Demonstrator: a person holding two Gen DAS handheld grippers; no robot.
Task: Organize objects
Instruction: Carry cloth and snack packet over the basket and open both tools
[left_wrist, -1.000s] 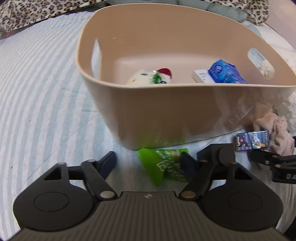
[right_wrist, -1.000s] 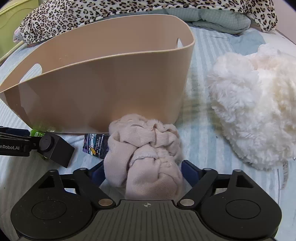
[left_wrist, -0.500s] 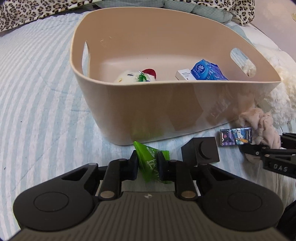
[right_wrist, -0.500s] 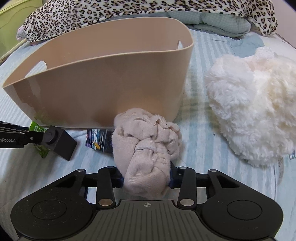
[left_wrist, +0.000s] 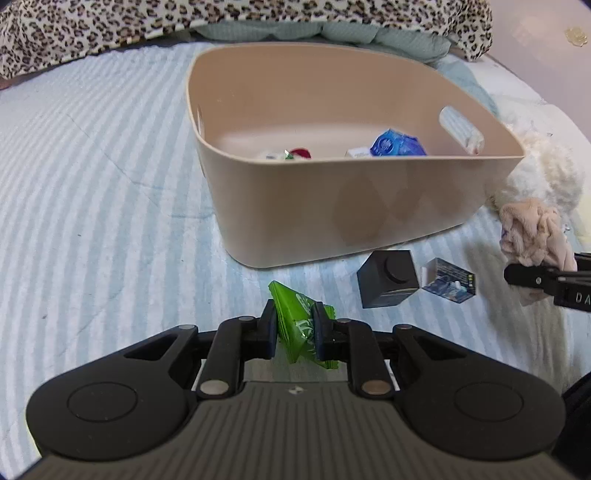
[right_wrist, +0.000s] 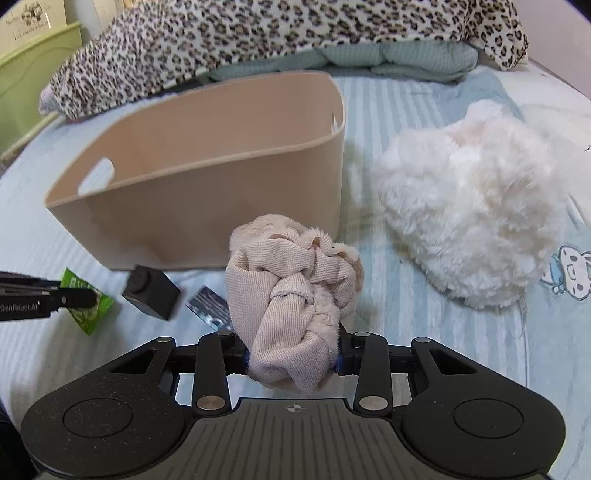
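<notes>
Green packet (left_wrist: 295, 325) and beige cloth (right_wrist: 291, 306), each clamped in a hand-held gripper, now hang lifted off the bedspread.

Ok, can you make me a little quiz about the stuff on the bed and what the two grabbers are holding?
1. True or false: the left gripper is shut on the green snack packet.
2. What does the right gripper hold? A) the fluffy white plush B) the bundled beige cloth C) the black cube
3. Fill in: the blue tissue pack lies inside the beige ____.

Key: 1 true; 2 B; 3 basket.
</notes>
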